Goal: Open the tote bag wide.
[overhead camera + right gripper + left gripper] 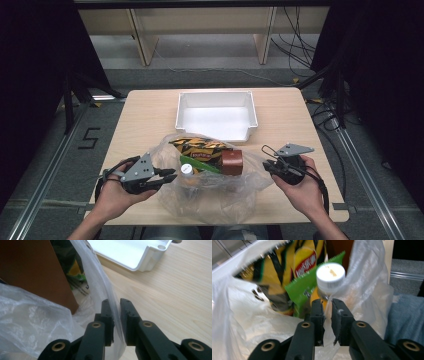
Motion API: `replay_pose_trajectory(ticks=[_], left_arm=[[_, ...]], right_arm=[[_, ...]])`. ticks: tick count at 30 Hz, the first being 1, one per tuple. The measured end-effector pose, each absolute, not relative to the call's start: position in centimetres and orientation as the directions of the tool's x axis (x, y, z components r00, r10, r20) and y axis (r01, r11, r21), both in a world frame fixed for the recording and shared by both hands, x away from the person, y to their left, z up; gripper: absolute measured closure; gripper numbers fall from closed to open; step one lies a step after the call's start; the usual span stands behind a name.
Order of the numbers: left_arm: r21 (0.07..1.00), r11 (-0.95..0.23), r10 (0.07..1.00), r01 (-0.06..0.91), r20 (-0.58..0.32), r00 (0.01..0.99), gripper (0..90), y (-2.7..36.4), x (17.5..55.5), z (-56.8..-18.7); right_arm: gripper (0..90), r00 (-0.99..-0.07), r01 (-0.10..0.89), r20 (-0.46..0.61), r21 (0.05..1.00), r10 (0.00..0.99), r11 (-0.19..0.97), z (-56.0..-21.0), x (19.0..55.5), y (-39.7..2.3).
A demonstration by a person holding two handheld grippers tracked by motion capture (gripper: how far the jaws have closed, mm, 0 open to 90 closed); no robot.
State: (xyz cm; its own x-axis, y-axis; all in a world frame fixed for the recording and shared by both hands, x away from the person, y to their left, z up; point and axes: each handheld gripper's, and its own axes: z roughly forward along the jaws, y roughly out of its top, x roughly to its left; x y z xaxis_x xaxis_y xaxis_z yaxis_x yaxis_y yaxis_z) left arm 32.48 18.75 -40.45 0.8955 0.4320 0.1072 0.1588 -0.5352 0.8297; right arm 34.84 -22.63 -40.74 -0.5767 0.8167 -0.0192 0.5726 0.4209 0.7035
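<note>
From above, I hold my left claw (167,176) at the near left edge of a clear plastic bag (220,192) that lies on the near half of the wooden table (290,115). My right claw (267,165) sits at the bag's right edge. Inside the bag lie a yellow and black crisp packet (197,146), a green packet (202,165), a brown box (232,161) and a bottle with a white cap (187,169). A white tray (216,116) stands on the far side of the bag, just beyond it.

Along my left claw (327,305), the jaws are drawn nearly together with a fold of the bag's film (262,320) pinched between them. Just past the tips stands the bottle's white cap (330,275), with the green packet (307,286) and the crisp packet (284,267) behind it.

Along my right claw (116,305), the jaws are pressed close on a thin sheet of the bag (100,285), which runs up between them. The brown box (37,272) stands to the left inside the bag, bare table (170,297) lies to the right, and a corner of the white tray (140,255) shows at the far side.
</note>
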Motion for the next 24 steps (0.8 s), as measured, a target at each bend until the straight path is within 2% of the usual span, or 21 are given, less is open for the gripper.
replay_pose_trajectory(ticks=[2,3,12,20,22,23,24], left_arm=[[0.822,-0.543,0.431,0.173,0.097,0.897,81.2,18.8,32.4,-40.8],[0.812,-0.554,0.43,0.184,0.09,0.898,81.8,18.9,32.4,-41.1],[0.762,-0.59,0.417,0.266,0.006,0.909,83.9,18.2,32.8,-44.9],[0.693,-0.645,0.43,0.323,-0.02,0.903,85.0,18.1,33.4,-47.5],[0.684,-0.651,0.434,0.33,-0.022,0.901,85.2,18.1,33.4,-47.8],[0.65,-0.691,0.413,0.315,-0.002,0.911,85.2,18.3,33.6,-48.0],[0.669,-0.659,0.439,0.344,-0.029,0.898,85.3,18.1,33.5,-48.4]], right_arm=[[83.1,-0.564,0.597,0.007,0.694,0.825,0.402,-40.8,34.8,-22.5],[83.9,-0.576,0.571,-0.025,0.703,0.817,0.425,-41.1,35.0,-22.7],[86.0,-0.565,0.636,0.005,0.64,0.825,0.431,-42.8,35.8,-22.7],[86.3,-0.581,0.649,-0.017,0.594,0.813,0.476,-44.2,36.9,-23.0],[86.4,-0.569,0.655,-0.007,0.602,0.822,0.458,-44.6,37.0,-22.9],[86.7,-0.573,0.663,-0.018,0.577,0.819,0.477,-44.8,37.3,-23.0],[86.7,-0.56,0.676,-0.016,0.57,0.828,0.468,-44.8,37.3,-22.9]])
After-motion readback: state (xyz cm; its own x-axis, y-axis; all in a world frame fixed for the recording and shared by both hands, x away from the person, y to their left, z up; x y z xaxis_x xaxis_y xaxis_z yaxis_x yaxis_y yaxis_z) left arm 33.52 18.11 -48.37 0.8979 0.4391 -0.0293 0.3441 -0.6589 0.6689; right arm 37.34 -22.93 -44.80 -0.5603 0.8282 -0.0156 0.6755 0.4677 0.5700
